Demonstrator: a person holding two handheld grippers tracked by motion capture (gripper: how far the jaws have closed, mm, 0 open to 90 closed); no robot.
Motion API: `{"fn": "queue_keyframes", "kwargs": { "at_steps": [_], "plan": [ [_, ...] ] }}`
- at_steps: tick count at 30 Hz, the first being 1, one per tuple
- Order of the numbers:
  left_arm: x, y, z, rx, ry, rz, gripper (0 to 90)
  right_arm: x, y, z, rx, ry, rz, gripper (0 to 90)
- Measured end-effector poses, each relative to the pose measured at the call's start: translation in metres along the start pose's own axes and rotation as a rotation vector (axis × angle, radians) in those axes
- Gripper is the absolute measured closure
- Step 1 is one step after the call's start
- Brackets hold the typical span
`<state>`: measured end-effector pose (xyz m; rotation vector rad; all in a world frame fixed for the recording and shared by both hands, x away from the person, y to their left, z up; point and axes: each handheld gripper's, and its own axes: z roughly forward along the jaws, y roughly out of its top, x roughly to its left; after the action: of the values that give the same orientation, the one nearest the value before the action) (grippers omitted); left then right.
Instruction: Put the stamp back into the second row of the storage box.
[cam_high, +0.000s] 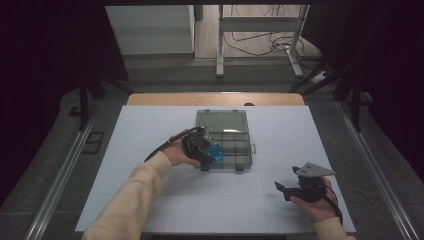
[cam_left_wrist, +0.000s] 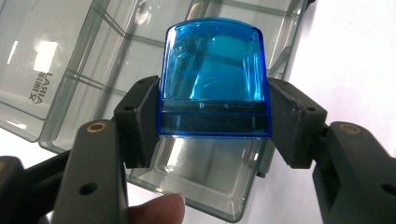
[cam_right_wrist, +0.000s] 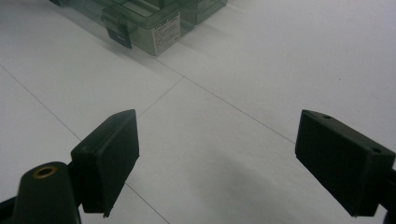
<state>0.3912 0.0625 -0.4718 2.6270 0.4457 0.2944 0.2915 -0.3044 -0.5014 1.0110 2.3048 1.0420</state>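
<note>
Closest to the camera in the high view, the right hand-held gripper (cam_high: 281, 190) sits low over the white counter (cam_high: 150, 150) near the front right edge, held in the person's hand, with the grey three-cornered plate on top. Its own view shows the two black jaws standing wide apart with nothing between them, just bare counter with thin seam lines, and a corner of the clear organizer box (cam_right_wrist: 154, 25) farther off at the top. A bit further in, on the left, a cream sleeve (cam_high: 132, 195) leads up to the left hand-held gripper (cam_high: 212, 152), which is clamped on a small blue translucent box (cam_left_wrist: 215, 77). In the left gripper view the pads press on both of its lower sides, and it sits upright between them, right above the open compartments of the organizer box (cam_left_wrist: 93, 70). A fingertip (cam_left_wrist: 156, 210) pokes in at the bottom edge. In the high view the blue box (cam_high: 214, 151) is at the organizer's front left part. The organizer's lid (cam_high: 221, 120) lies open toward the back. Beyond the counter there's a table frame (cam_high: 220, 45) and some cables (cam_high: 260, 42) on the floor.
</note>
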Motion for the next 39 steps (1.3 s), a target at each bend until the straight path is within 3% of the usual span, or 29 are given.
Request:
{"fn": "queue_keyframes", "kwargs": {
  "at_steps": [2, 4, 6, 10, 20, 25, 28, 32, 34, 39],
  "plan": [
    [0.0, -0.001, 0.001, -0.009, -0.007, 0.002, 39.6, 0.0, 0.0, 0.0, 0.001, 0.0, 0.0, 14.0],
    [-0.001, -0.001, 0.0, -0.023, -0.025, 0.007, 30.4, 0.0, 0.0, 0.0, 0.001, 0.001, -0.001, 14.0],
    [0.0, 0.0, -0.002, -0.041, -0.029, -0.011, 17.7, 0.0, 0.0, 0.0, 0.001, 0.001, -0.001, 14.0],
    [0.001, 0.0, -0.008, -0.064, -0.042, -0.054, 10.7, 0.0, 0.0, 0.0, 0.001, 0.0, 0.0, 13.9],
    [-0.004, -0.002, -0.02, -0.121, -0.065, -0.122, 10.2, -0.001, -0.001, -0.001, -0.004, 0.002, 0.008, 13.9],
    [-0.009, -0.007, -0.029, -0.168, -0.047, -0.186, 11.3, -0.002, -0.003, -0.001, -0.007, 0.006, 0.014, 13.9],
    [-0.013, -0.012, -0.031, -0.179, -0.034, -0.203, 11.5, -0.001, -0.003, -0.004, -0.007, 0.007, 0.01, 13.9],
    [-0.023, -0.029, -0.038, -0.182, -0.013, -0.244, 11.7, -0.002, -0.003, -0.004, -0.014, 0.006, 0.015, 13.9],
    [-0.029, -0.037, -0.044, -0.206, 0.009, -0.273, 12.5, -0.002, -0.003, -0.004, -0.01, 0.006, 0.012, 13.9],
    [-0.044, -0.058, -0.061, -0.248, 0.054, -0.301, 12.0, -0.001, 0.0, -0.003, -0.014, 0.002, 0.01, 13.9]
  ]
}}
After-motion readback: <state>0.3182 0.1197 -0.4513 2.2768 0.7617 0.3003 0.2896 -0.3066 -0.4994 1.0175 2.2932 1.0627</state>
